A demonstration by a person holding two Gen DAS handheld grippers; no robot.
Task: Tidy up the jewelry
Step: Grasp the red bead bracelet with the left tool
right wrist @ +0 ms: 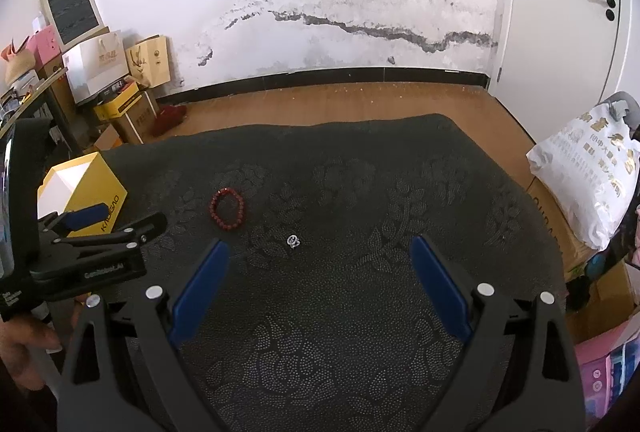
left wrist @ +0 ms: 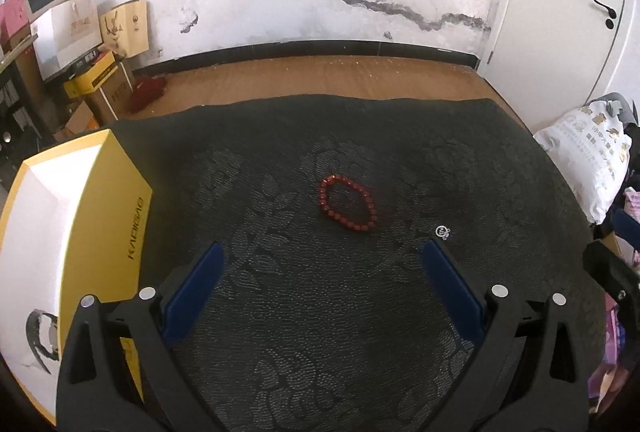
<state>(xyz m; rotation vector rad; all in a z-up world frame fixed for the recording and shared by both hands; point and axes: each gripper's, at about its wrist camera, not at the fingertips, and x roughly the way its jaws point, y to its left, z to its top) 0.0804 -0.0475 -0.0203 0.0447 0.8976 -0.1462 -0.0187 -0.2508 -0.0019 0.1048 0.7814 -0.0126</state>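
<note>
Both tools are held low over the dark patterned cloth (left wrist: 360, 332), and nothing is gripped yet. The left gripper (left wrist: 322, 256) is seen with its blue fingers (left wrist: 196, 288) spread wide, nothing between them; the right gripper (right wrist: 320, 252) is likewise spread and empty. Straight ahead of the left gripper, a little beyond its fingertips, the red bead bracelet (left wrist: 348, 203) is laid flat in a loose oval. Just off the tip of the left tool's right-hand finger, the small silver ring (left wrist: 442, 231) is resting on the cloth, apart from the bracelet. From the right gripper, that same ring (right wrist: 293, 241) is found ahead and toward its left-hand finger, with the bracelet (right wrist: 227, 210) farther ahead and left. The yellow box (left wrist: 80, 224), open with a white interior, is stood immediately left of the left tool; something dark is already lying inside at its near end, though what it is cannot be made out. The bracelet is judged light and floppy, probably strung on elastic, so it would sag and swing once lifted; one side of the loop is best pinched across a few beads, pressed down into the soft cloth. The ring is judged hard, tiny and slippery, likely to skate or tip; it should be taken across its band, squarely, with a slow squeeze.
</note>
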